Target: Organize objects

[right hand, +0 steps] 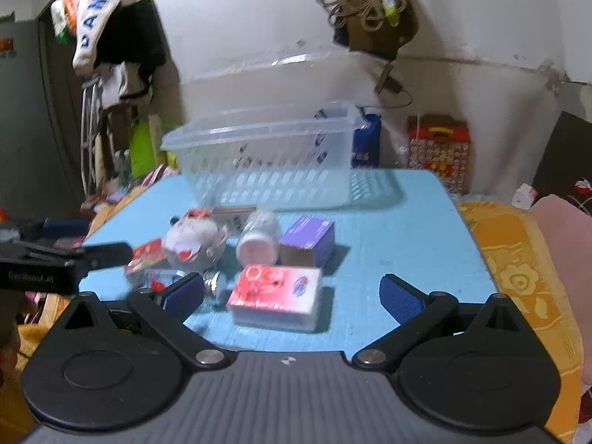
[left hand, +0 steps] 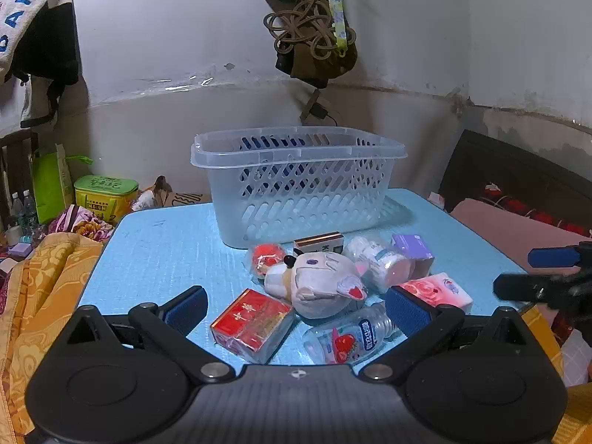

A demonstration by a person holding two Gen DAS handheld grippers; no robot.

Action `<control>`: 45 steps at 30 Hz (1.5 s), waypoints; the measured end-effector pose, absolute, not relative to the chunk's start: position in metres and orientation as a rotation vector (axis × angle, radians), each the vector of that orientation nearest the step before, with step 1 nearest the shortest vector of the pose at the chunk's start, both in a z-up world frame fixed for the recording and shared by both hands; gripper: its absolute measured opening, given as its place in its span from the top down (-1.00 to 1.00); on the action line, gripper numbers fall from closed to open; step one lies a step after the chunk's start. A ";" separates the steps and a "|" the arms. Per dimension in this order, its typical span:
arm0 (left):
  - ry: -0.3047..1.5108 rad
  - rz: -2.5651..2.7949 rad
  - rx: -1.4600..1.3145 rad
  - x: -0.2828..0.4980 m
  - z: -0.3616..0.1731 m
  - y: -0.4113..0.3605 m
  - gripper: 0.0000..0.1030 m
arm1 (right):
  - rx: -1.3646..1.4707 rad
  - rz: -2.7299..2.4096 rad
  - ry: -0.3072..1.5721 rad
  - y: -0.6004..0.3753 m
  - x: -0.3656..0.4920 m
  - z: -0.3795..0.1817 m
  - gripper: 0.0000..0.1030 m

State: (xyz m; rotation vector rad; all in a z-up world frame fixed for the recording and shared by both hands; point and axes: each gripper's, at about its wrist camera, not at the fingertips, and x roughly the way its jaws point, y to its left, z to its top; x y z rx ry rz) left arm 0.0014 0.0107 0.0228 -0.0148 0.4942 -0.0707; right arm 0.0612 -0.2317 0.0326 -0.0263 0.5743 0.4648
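A clear plastic basket [left hand: 296, 185] stands at the far side of the blue table [left hand: 159, 251]; it also shows in the right wrist view [right hand: 266, 162]. In front of it lies a pile: a plush pig [left hand: 318, 281], a red box [left hand: 251, 320], a small clear bottle [left hand: 347, 336], a pink tissue pack [left hand: 440, 290], a white jar [left hand: 381, 262] and a purple box [left hand: 412, 249]. My left gripper [left hand: 296, 307] is open, over the red box and bottle. My right gripper [right hand: 292, 296] is open, just before the tissue pack [right hand: 275, 296], near the purple box [right hand: 309, 238].
Orange patterned bedding [left hand: 40, 296] lies left of the table and also right of it [right hand: 518, 277]. A green tin [left hand: 105, 194] and bottles sit at far left. Bags and cords hang on the wall [left hand: 310, 26]. A red gift box [right hand: 438, 151] stands behind the table.
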 end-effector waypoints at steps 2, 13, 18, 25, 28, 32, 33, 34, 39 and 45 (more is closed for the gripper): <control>0.494 -0.075 -0.011 0.001 0.022 0.009 -1.00 | 0.004 0.503 0.609 -0.232 0.065 0.030 -1.00; 0.491 -0.077 -0.007 0.001 0.023 0.009 -1.00 | 0.039 0.517 0.576 -0.231 0.058 0.029 -1.00; 0.495 -0.074 -0.005 0.001 0.022 0.009 -1.00 | 0.023 0.502 0.570 -0.231 0.057 0.029 -1.00; 0.502 -0.080 -0.003 0.001 0.021 0.008 -1.00 | 0.045 0.536 0.636 -0.233 0.062 0.030 -1.00; 0.504 -0.077 -0.003 0.002 0.021 0.008 -1.00 | 0.023 0.544 0.626 -0.230 0.058 0.030 -1.00; 0.511 -0.076 -0.001 0.003 0.020 0.007 -1.00 | -0.007 0.533 0.621 -0.227 0.056 0.031 -1.00; 0.514 -0.077 -0.004 0.004 0.019 0.007 -1.00 | -0.007 0.531 0.623 -0.227 0.057 0.030 -1.00; 0.517 -0.077 -0.007 0.004 0.019 0.007 -1.00 | -0.004 0.530 0.624 -0.227 0.057 0.030 -1.00; 0.530 -0.080 -0.026 0.005 0.017 0.010 -1.00 | 0.010 0.524 0.626 -0.230 0.058 0.031 -1.00; 0.541 -0.082 -0.039 0.006 0.016 0.011 -1.00 | 0.006 0.527 0.623 -0.231 0.057 0.031 -1.00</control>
